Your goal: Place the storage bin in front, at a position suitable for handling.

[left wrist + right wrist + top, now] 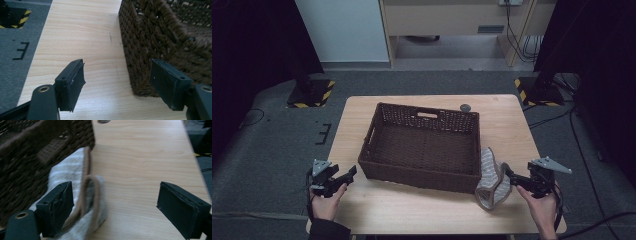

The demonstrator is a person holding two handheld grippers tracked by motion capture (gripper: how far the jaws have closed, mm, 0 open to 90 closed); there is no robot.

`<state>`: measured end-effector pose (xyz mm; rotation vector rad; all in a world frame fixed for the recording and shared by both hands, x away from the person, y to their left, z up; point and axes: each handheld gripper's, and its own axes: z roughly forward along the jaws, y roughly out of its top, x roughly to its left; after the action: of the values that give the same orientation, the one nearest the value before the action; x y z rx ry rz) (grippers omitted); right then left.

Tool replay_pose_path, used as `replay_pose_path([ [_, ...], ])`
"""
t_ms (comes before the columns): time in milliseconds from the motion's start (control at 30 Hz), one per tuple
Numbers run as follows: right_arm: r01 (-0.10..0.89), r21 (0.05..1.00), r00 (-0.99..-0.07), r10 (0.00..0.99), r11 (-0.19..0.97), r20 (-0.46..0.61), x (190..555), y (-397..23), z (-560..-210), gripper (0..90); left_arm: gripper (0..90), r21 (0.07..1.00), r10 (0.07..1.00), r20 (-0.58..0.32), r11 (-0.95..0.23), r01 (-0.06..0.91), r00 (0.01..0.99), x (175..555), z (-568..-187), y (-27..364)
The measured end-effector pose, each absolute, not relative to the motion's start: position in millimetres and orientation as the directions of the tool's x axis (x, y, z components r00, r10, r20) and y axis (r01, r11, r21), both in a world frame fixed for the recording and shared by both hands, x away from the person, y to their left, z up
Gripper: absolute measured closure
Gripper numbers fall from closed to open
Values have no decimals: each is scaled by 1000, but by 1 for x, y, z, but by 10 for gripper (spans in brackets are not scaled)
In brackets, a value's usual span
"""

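Left hand-held gripper (349, 174): held low at the left front corner of the surface (412, 210), jaws pointing toward the near left corner of the wicker basket (377, 167). Jaws released, spread wide, nothing between them. In the left gripper view the left pad (75, 80) stands over bare wood; the right pad sits just in front of the basket's woven corner (155, 40). Cannot tell whether that pad touches the weave.

Basket: dark brown, rectangular, open top, a handle slot in its far wall. It stands at the middle of the surface, turned slightly askew to the surface's edges. Interior looks bare from the high view.

Small round grey object (466, 107): lies on the surface just beyond the basket's far right corner. Too small to identify.

Cloth (491, 182): pale striped, with a brown trimmed edge, crumpled on the surface against the basket's near right corner and leaning on the right wall. In the right gripper view its brown trim (96, 195) loops up just beside the left pad.

Right hand-held gripper (511, 180): at the right front of the surface, tips at the cloth's right edge. Jaws released and wide; the cloth lies by the left pad (58, 207), the right pad is over bare wood, well apart from it. Not clamped.
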<state>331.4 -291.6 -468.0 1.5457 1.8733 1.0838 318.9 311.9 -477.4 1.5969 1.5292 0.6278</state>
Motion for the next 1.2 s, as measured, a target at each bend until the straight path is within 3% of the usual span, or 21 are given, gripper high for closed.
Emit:
replay_pose_path([
  [367, 654, 746, -312, 943, 125, 116, 334, -260, -493, 92, 268, 835, 973, -169, 56, 547, 158, 315, -475, 307],
  [767, 724, 684, -285, 941, 86, 184, 343, -255, -520, 97, 265, 845, 971, -169, 55, 532, 168, 315, -474, 308],
  [833, 724, 685, -291, 936, 81, 196, 344, -256, -523, 139, 265, 847, 971, -171, 58, 529, 167, 314, -473, 308],
  [1067, 727, 681, -330, 914, 87, 235, 342, -253, -521, 521, 264, 844, 969, -180, 64, 533, 169, 313, -474, 309],
  [1200, 707, 693, -356, 918, 142, 175, 341, -253, -514, 588, 264, 841, 969, -184, 70, 536, 163, 314, -475, 311],
])
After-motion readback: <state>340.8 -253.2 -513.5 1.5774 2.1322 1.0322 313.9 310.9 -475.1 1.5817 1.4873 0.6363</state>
